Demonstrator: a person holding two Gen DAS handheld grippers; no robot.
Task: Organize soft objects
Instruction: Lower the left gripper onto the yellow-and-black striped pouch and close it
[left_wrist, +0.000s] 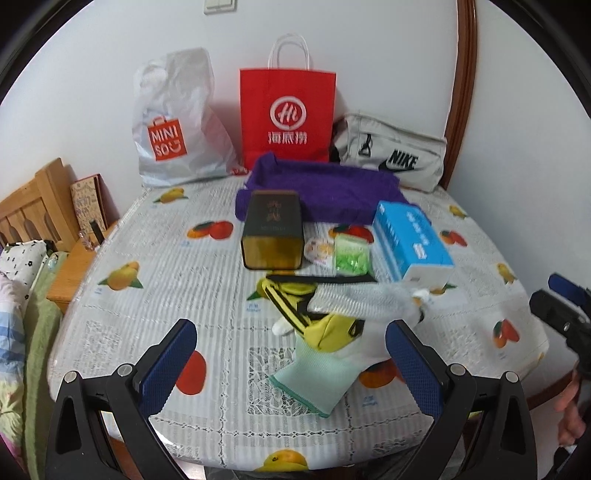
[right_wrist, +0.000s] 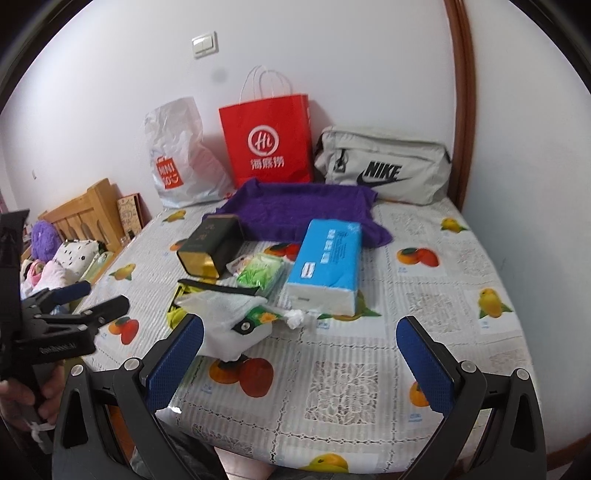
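Note:
A heap of soft items lies near the table's front edge: a pale green glove (left_wrist: 314, 373), a yellow black-striped piece (left_wrist: 328, 328) and a grey-white glove (left_wrist: 362, 299) on top. My left gripper (left_wrist: 293, 365) is open, with its blue pads on either side of the heap and not touching it. In the right wrist view the heap (right_wrist: 229, 321) sits just past the left pad, and my right gripper (right_wrist: 301, 363) is open over bare tablecloth. A purple towel (left_wrist: 332, 192) lies spread at the back. The left gripper (right_wrist: 96, 297) shows at the left edge.
A dark tin box (left_wrist: 273, 229), a green packet (left_wrist: 351, 254) and a blue tissue pack (left_wrist: 410, 240) stand behind the heap. A Miniso plastic bag (left_wrist: 173, 122), a red paper bag (left_wrist: 288, 114) and a grey Nike bag (left_wrist: 391, 155) line the wall. A bed (left_wrist: 22, 295) lies left.

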